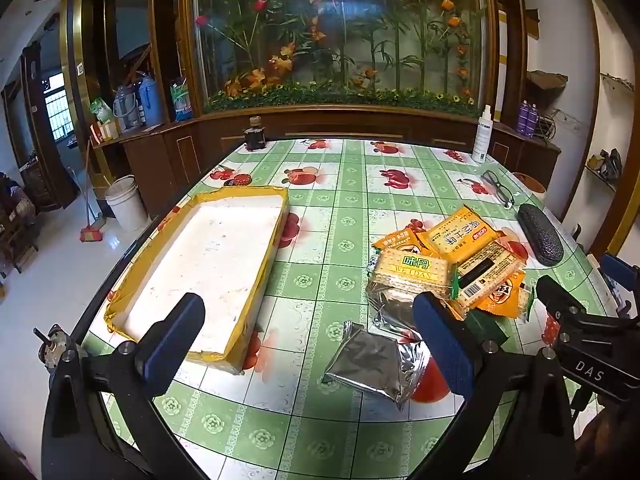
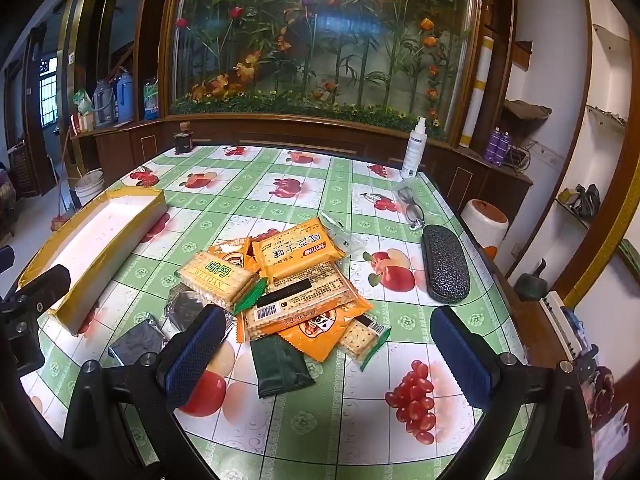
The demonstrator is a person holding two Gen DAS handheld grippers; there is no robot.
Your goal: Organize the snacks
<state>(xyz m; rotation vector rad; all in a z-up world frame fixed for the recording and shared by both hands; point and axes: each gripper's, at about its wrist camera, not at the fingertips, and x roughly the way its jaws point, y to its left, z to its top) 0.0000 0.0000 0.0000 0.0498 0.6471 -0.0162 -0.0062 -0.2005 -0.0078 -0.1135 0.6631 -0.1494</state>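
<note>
Between our left gripper (image 1: 312, 336) jaws, wide open and empty like our right gripper (image 2: 328, 356), lies a silver foil packet (image 1: 376, 364), light, crinkly, slippery, best pinched across its flat body; tray (image 1: 256, 236) ahead-left, snack pile (image 2: 288, 280) ahead of the right.

Two wrist fisheyes, side by side, angled down over the table (image 1: 320, 208); shared snack pile (image 2: 288, 280).

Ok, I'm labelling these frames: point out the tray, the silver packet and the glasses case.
tray (image 1: 208, 264), left wrist view, white floor.
silver packet (image 1: 372, 364), left wrist view, foil face.
glasses case (image 2: 445, 266), right wrist view, patterned lid.
</note>
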